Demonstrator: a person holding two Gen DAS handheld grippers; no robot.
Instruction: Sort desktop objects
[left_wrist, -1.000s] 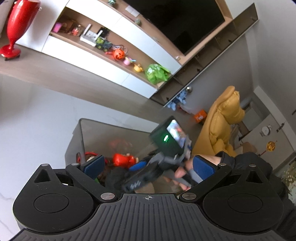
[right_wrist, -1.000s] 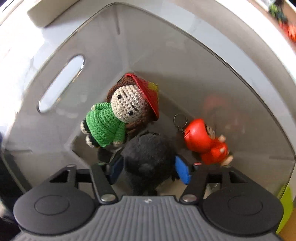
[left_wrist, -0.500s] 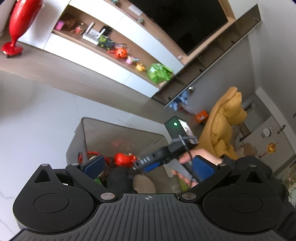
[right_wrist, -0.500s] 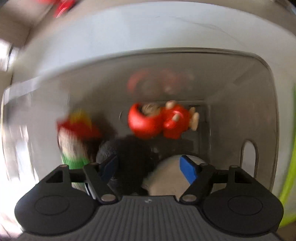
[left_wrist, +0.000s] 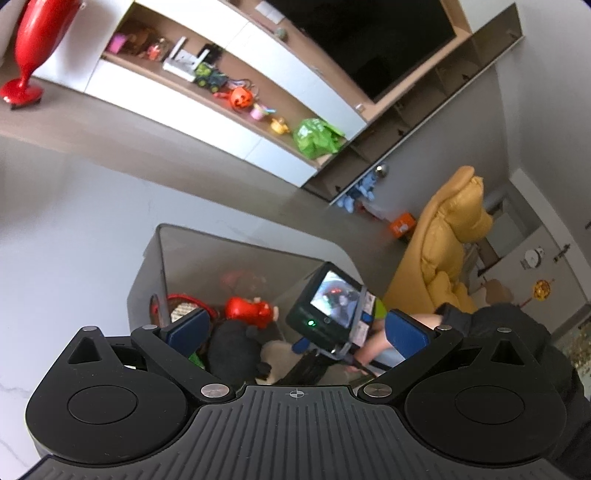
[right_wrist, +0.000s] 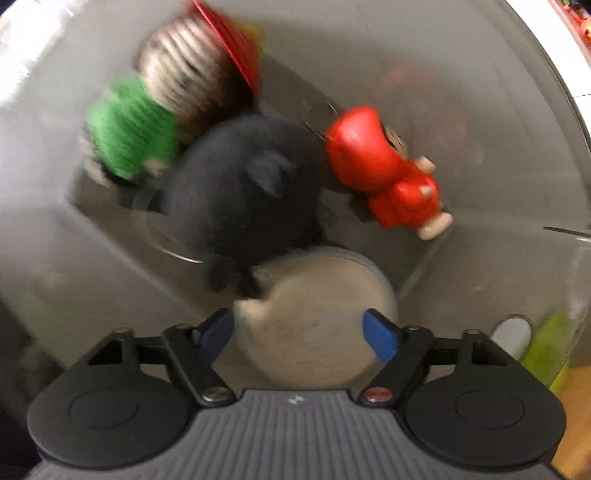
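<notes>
A grey translucent bin (left_wrist: 236, 236) stands on the white table, and my right gripper (right_wrist: 297, 330) points steeply down into it. Inside lie a crocheted doll (right_wrist: 136, 136) in green with a red hat, a black plush toy (right_wrist: 243, 184) and a red figurine (right_wrist: 384, 173). The plush's round beige part (right_wrist: 314, 317) shows between the blue fingers, whose jaws are opening; the pads do not press on it. In the left wrist view the right gripper (left_wrist: 332, 310) hangs over the bin, its screen lit. My left gripper (left_wrist: 295, 328) hovers open and empty before the bin.
The white marble table (left_wrist: 74, 240) stretches left of the bin. A yellow chair (left_wrist: 450, 236) stands at the right, a TV cabinet with toys (left_wrist: 240, 96) and a red vase (left_wrist: 33, 48) behind. A lime-green object (right_wrist: 546, 347) sits outside the bin wall. A black-sleeved hand (left_wrist: 498, 325) holds the right gripper.
The right gripper swung over the bin and tipped further down. The black plush, earlier between its pads, now lies further off among the toys. The left gripper held still.
</notes>
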